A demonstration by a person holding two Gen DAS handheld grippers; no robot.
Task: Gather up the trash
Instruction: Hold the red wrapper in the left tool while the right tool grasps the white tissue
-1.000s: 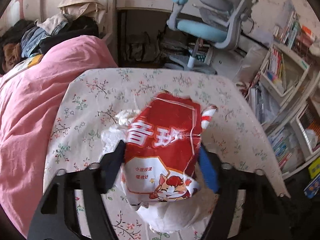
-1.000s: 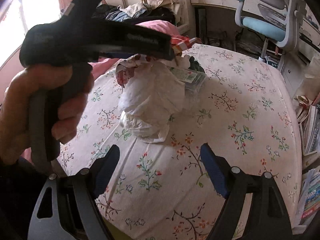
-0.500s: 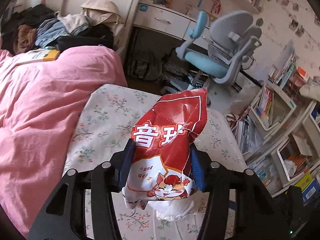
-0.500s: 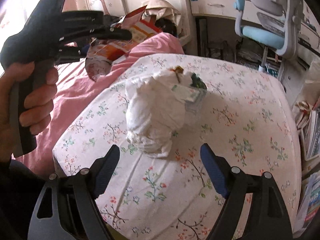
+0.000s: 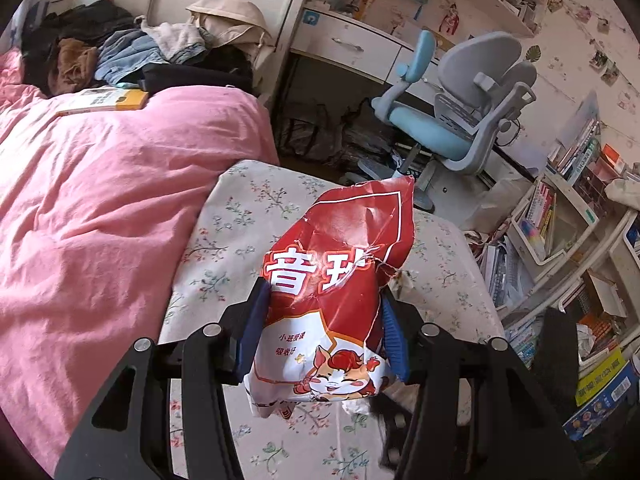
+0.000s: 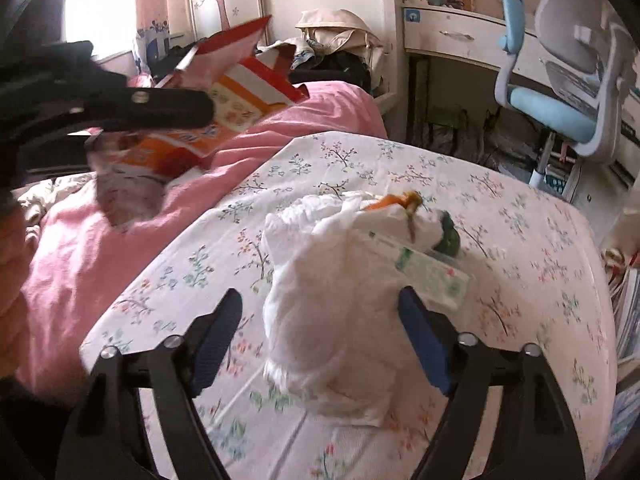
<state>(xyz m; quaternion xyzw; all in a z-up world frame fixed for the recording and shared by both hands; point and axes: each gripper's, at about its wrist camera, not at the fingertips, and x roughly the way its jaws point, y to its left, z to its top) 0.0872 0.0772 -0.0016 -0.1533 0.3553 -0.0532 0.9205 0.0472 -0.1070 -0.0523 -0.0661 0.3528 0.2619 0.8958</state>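
Snack bag [image 5: 332, 300] pinched in left gripper [image 5: 326, 320] above floral table [image 6: 520, 240]; right gripper [image 6: 320, 336] spread.

A bed covered by a rumpled pink cotton duvet [image 5: 100, 208] is seen at the left; a heap of dark and pale clothes [image 5: 120, 52] is piled at its head; a grey-and-blue swivel desk chair [image 5: 460, 120] is parked by a white drawered desk [image 5: 352, 46]; crowded white bookshelves [image 5: 560, 216] are ranged at the right; daylight is admitted through a bright window [image 6: 100, 4].
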